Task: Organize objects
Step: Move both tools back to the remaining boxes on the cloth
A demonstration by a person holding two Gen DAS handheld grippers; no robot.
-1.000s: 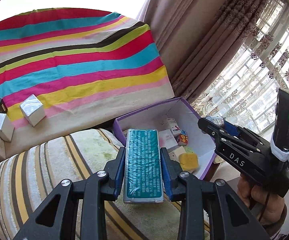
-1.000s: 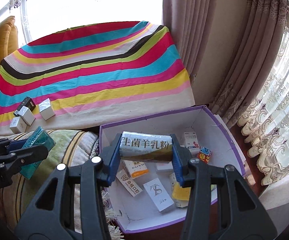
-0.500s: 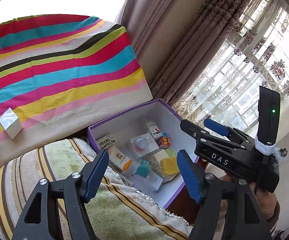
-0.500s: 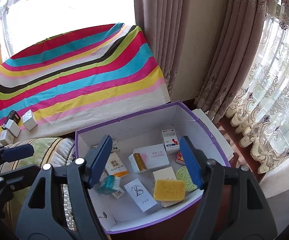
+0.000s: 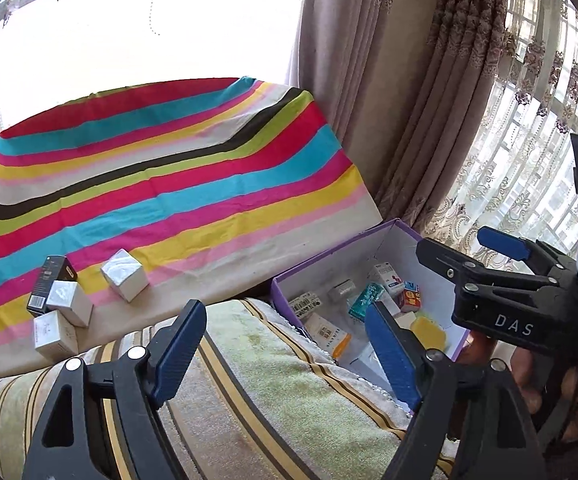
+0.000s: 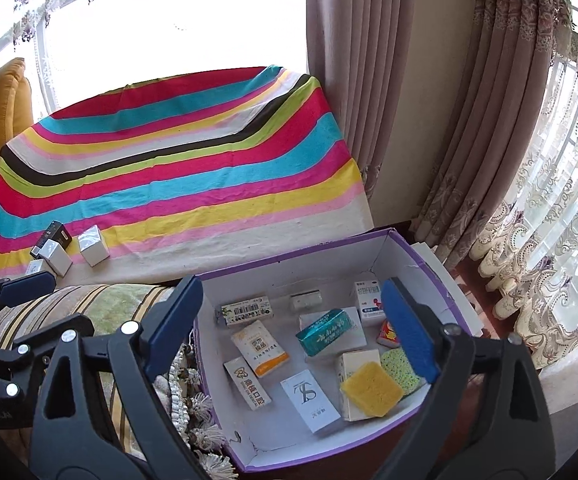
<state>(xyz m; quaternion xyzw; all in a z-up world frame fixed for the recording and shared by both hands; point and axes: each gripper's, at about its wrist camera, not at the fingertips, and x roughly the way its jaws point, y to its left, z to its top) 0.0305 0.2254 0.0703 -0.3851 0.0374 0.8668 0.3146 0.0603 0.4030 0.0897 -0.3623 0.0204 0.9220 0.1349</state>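
We see the purple-rimmed box w/ white inside, holding most of the task items: teal pack lying roughly mid-box on top of a white flat box, barcode carton near the back-left wall, small silver roll at the back wall, white/blue med box toward the back-right corner. Orange-white carton sits left of centre, white "TS" box near the front wall, yellow sponge front-right touching a green-speckled sponge. Small red pack is by the right wall, partly hidden by a blue pad.

Right hand-held gripper hovers above the box, jaws spread wide, nothing between them. Left hand-held gripper is over the striped green cushion just left of the box, jaws also wide apart, holding nothing.

Still outside the box, on the rainbow-striped cloth near its front-left edge: one silver cube box on its own, and a cluster just beside it — black box, silver box, white box, touching each other. Curtains hang behind the box, and a yellow cushion shows at the far left in the right wrist view.
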